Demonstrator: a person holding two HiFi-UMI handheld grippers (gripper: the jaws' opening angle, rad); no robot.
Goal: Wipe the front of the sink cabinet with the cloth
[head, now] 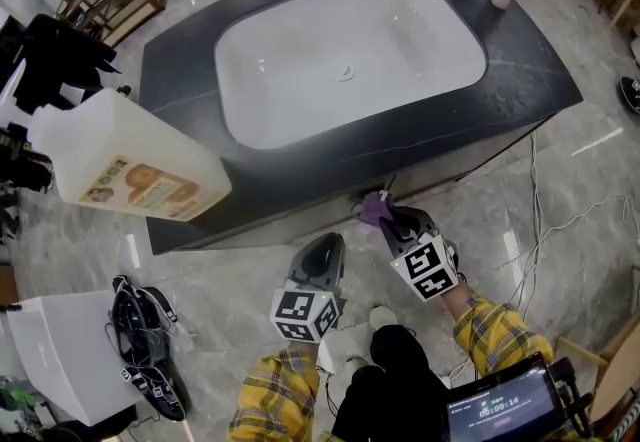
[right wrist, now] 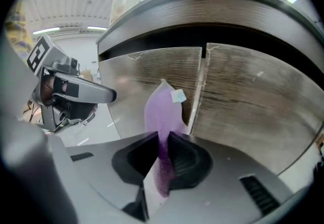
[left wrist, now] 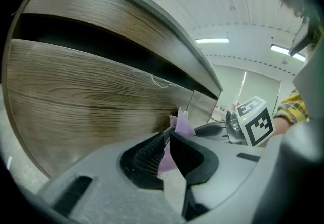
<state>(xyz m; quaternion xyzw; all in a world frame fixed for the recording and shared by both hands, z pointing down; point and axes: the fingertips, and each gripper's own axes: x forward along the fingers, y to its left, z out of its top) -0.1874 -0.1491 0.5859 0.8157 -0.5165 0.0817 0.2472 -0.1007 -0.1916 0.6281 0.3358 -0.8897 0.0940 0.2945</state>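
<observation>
Cloth [right wrist: 163, 111] pinched in right gripper [right wrist: 163, 139] jaws at cabinet front [right wrist: 243, 96]; left gripper [left wrist: 169, 137] jaws closed, empty.

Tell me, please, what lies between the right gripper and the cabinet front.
Only the purple cloth, clamped by the right gripper, pointing at the cabinet front; the right gripper view shows this.

I am the left gripper [left wrist: 170, 136], jaws nearly together, with purple cloth [left wrist: 183, 123] in the slit; I cannot tell whether I pinch it. The wood-grain cabinet front [left wrist: 86, 101] fills my left. The right gripper [left wrist: 198, 129] meets the cloth.
</observation>
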